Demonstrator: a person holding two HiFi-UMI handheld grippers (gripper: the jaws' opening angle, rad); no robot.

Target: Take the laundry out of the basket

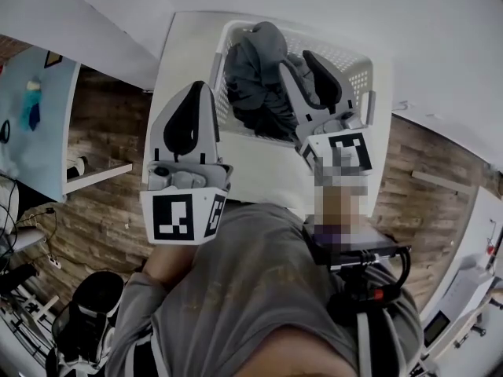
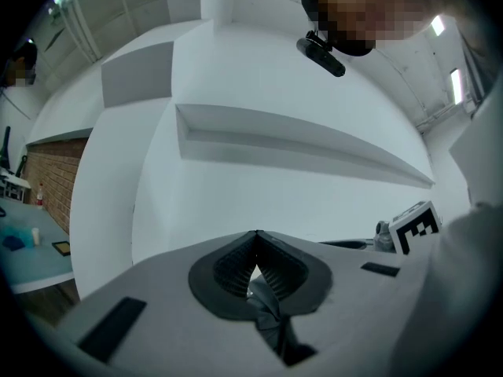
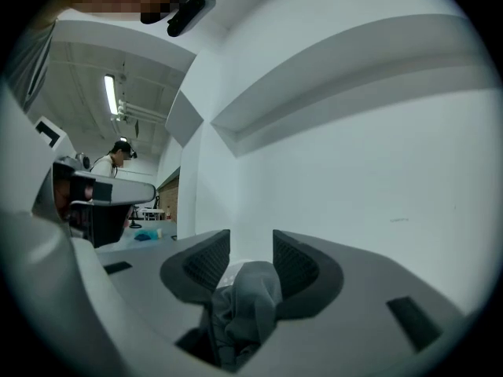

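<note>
Fingers of our left gripper (image 2: 255,246) pinch the grey laundry (image 1: 251,77) tight, the right gripper (image 3: 251,240) gapes round a loose fold — we'd bite deeper there before lifting clear of the basket (image 1: 360,75).

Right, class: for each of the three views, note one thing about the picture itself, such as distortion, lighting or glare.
Head view: colours look washed out, and the wide-angle lens skews the basket and table. Left gripper view: fisheye bows the wall ledge, the corners go black, ceiling lights glare. Right gripper view: the same dark rim, and a strip light blown out white.
</note>
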